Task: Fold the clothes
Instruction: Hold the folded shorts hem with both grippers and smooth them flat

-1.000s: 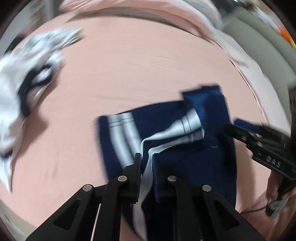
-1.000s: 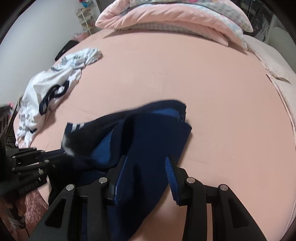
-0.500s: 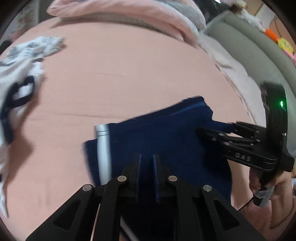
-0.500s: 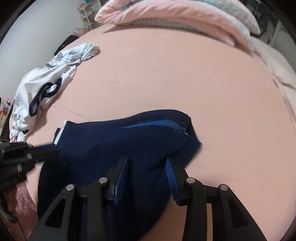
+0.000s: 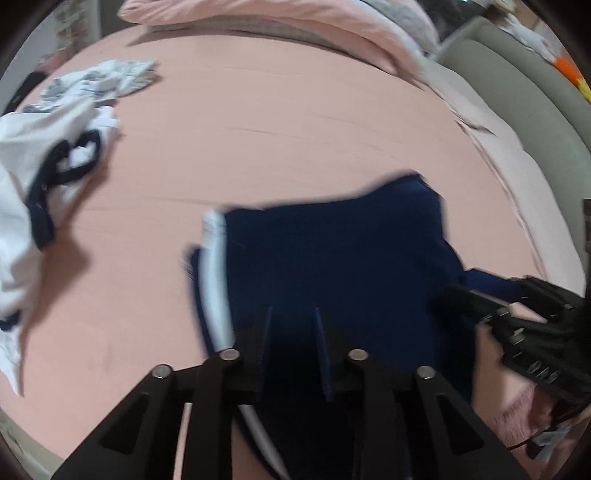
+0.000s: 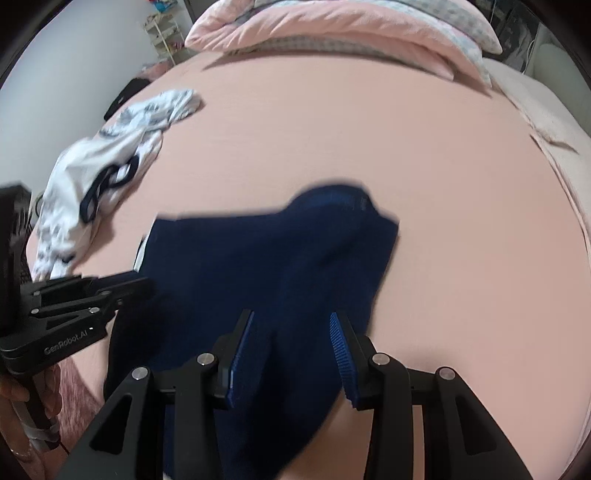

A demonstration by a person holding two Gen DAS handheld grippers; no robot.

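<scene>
Navy shorts with white side stripes (image 5: 332, 251) lie on the pink bed sheet (image 5: 258, 129), partly blurred. They also show in the right wrist view (image 6: 258, 266). My left gripper (image 5: 293, 317) hovers over their near edge with its jaws parted; the cloth lies under and between them, and no grip shows. My right gripper (image 6: 291, 325) is open over the shorts' near right part. Each gripper shows in the other's view: the right gripper (image 5: 480, 295) at the shorts' right edge, the left gripper (image 6: 140, 284) at their left edge.
A crumpled white garment with navy trim (image 5: 48, 158) lies at the left of the bed, also in the right wrist view (image 6: 99, 177). Pink pillows and bedding (image 6: 332, 33) are piled at the far end. A grey sofa (image 5: 517, 85) stands to the right.
The left gripper's jaws, shut on the striped edge a second ago, have parted. The shorts have dropped from a bunched, lifted shape to lying flatter on the sheet.
</scene>
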